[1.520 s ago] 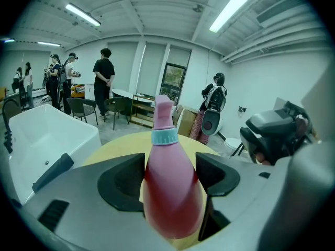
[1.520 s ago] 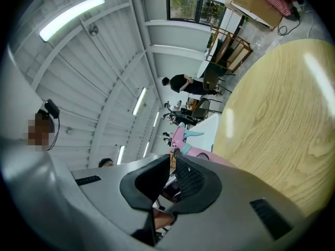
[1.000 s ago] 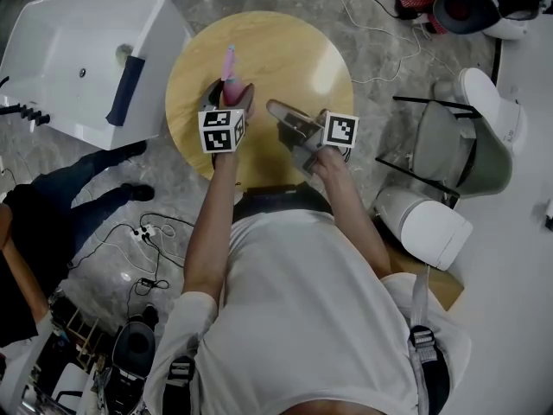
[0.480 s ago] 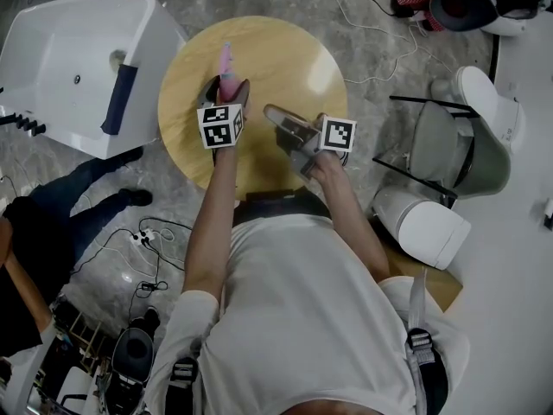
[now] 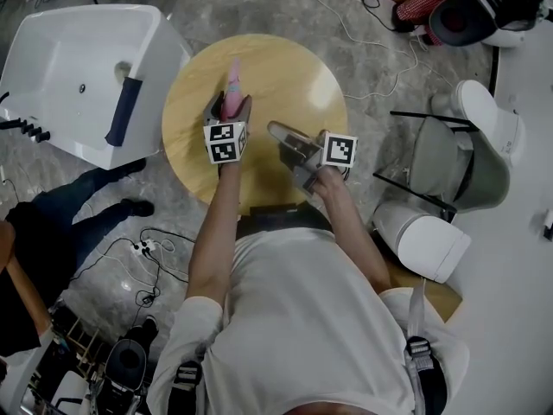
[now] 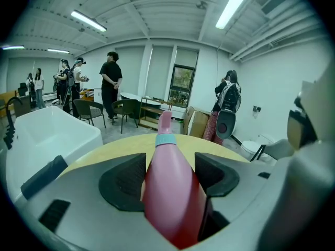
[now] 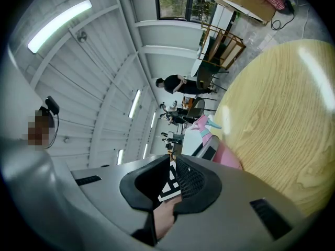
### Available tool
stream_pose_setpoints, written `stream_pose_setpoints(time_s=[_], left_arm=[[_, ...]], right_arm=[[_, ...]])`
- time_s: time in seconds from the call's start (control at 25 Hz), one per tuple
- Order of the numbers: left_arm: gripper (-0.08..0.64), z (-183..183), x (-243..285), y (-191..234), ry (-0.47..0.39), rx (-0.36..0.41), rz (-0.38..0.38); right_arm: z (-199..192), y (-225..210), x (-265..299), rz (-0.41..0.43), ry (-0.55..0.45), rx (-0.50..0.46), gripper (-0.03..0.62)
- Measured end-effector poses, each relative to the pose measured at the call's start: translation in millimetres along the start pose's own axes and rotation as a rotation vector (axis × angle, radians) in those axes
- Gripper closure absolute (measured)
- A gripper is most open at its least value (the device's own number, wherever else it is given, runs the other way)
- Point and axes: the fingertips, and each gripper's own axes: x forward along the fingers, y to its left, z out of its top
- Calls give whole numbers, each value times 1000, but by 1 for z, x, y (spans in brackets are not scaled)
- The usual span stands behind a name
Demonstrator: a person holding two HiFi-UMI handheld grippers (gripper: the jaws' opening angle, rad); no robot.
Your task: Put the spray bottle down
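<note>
While left jaws, just tightened, clamp pink teal-collared spray bottle (image 6: 172,187), right jaws together.

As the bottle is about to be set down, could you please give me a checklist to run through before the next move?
1. Grip: ok. The left gripper has its jaws, just closed a little further, pressing on the bottle.
2. Landing spot: ok. The table ahead of the bottle is bare.
3. Bottle touching the table: cannot tell.
4. Bottle upright: not ok. It lies along the jaws, nozzle pointing away.
5. Right gripper out of the way: ok. It is beside the left one, apart from the bottle, jaws together with nothing in them.
</note>
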Motion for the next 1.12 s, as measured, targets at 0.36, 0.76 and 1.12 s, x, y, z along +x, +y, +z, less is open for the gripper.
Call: stream_pose_setpoints(time_s=[0.36, 0.76, 1.12], left_arm=[[267, 11, -5, -3, -132, 2, -21], [268, 21, 0, -2, -228, 16, 6], [267, -1, -11, -6, -156, 30, -9]], right_arm=[[-2, 0, 1, 1, 12, 0, 569], [2, -3, -8, -26, 29, -4, 569], [-6, 2, 0, -8, 39, -8, 569]])
